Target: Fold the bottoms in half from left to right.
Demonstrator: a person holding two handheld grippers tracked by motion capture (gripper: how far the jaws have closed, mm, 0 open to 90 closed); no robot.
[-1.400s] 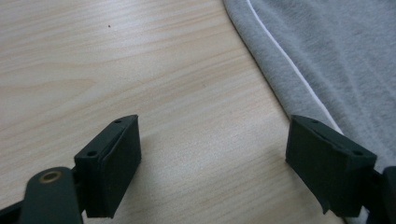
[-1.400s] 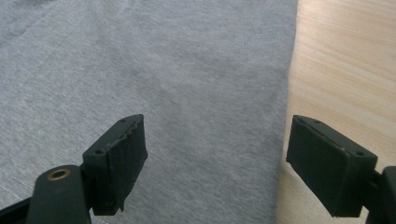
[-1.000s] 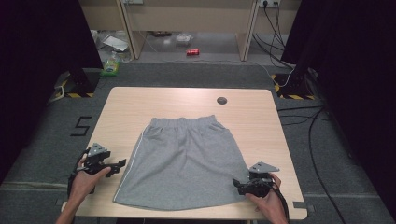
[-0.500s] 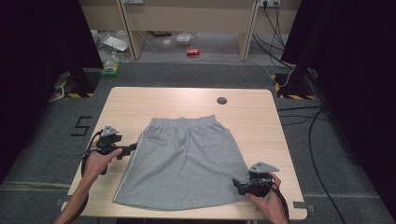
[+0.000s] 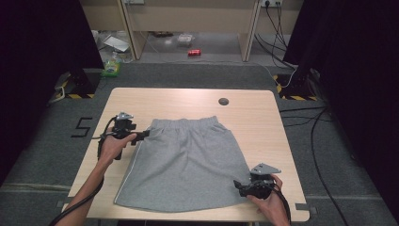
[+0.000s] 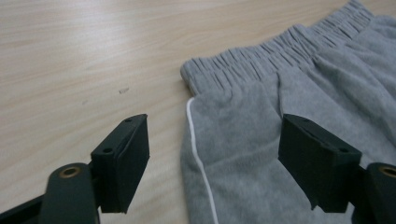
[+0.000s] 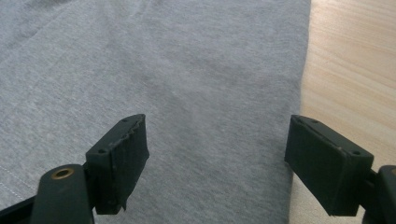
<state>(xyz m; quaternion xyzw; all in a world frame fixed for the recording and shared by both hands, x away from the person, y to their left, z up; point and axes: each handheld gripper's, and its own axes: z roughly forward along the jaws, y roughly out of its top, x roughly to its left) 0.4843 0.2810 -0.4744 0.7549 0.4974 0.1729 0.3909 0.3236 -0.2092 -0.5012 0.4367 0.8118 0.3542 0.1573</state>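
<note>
From above, your left gripper [image 5: 143,134] sits just off the shorts' [image 5: 188,165] waistband corner, jaws just narrowing, nothing between them; your right gripper [image 5: 240,187] sits at the hem corner. Left gripper view: grey fleece, white piping, straight ahead between open jaws. Right gripper view: jaws wide, straddling the side edge.

Both forearms are bare, with no sleeves in sight. Each hand carries a black two-jaw gripper: the left gripper [image 5: 139,136] trails a black cable, and the right gripper [image 5: 241,188] bears a grey three-cornered plate. The jaws are blocky black pads with small screw holes and brass-ringed pivots behind them.
</note>
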